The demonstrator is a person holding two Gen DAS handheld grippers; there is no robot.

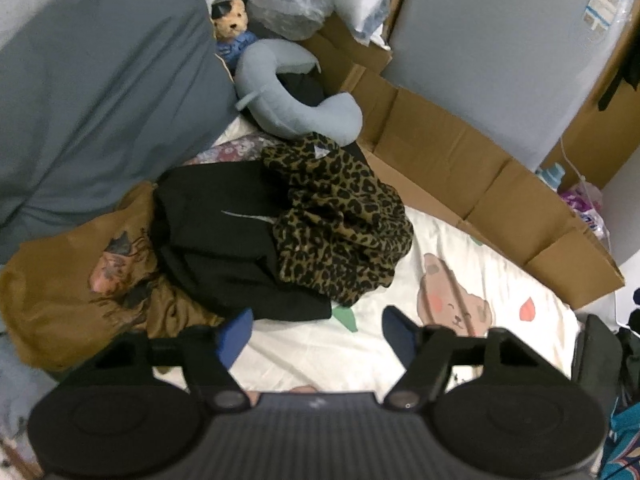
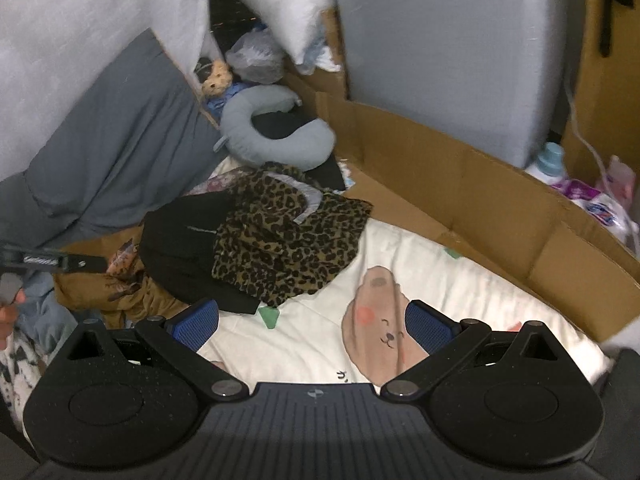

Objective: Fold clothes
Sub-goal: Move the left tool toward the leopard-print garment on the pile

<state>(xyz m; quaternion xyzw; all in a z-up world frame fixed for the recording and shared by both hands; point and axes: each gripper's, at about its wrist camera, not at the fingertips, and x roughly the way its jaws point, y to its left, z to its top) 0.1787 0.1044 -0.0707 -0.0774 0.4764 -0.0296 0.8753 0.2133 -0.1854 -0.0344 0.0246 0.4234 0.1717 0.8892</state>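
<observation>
hovering over the leopard-print garment [image 1: 340, 224], both hand-held grippers, left [image 1: 316, 332] and right [image 2: 312, 324], gape empty.

Little legible text is being found. On the cream bedsheet with the brown bear print [image 2: 320, 344], one small dark character is being seen under the bear's face in the right wrist view; the rest of the line is being cut off by the gripper body. A blue-and-white printed label [image 1: 608, 0] is being shown on the grey upright panel [image 1: 480, 60] in the left wrist view; its print is too small to be read.
</observation>
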